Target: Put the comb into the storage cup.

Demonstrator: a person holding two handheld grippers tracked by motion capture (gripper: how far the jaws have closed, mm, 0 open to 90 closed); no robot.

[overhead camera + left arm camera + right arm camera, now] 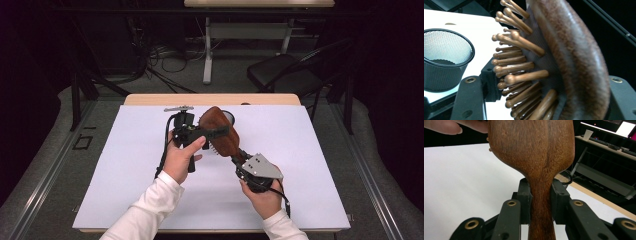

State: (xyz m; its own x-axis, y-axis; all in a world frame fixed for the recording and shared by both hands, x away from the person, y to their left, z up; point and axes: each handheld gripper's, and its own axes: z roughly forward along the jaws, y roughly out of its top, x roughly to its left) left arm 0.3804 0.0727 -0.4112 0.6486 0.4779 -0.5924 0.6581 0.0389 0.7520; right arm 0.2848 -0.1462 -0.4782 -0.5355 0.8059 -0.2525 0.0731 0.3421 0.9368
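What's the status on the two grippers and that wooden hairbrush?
Right gripper clamped on the wooden hairbrush handle. Left gripper straddling the brush head, bristles toward one jaw, contact unclear. Black mesh cup behind, clear of the brush.

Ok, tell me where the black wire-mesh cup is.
The black wire-mesh cup stands on the white table at the left of the left gripper view, beside the brown wooden hairbrush's bristles; in the high view its rim peeks out behind the brush head.
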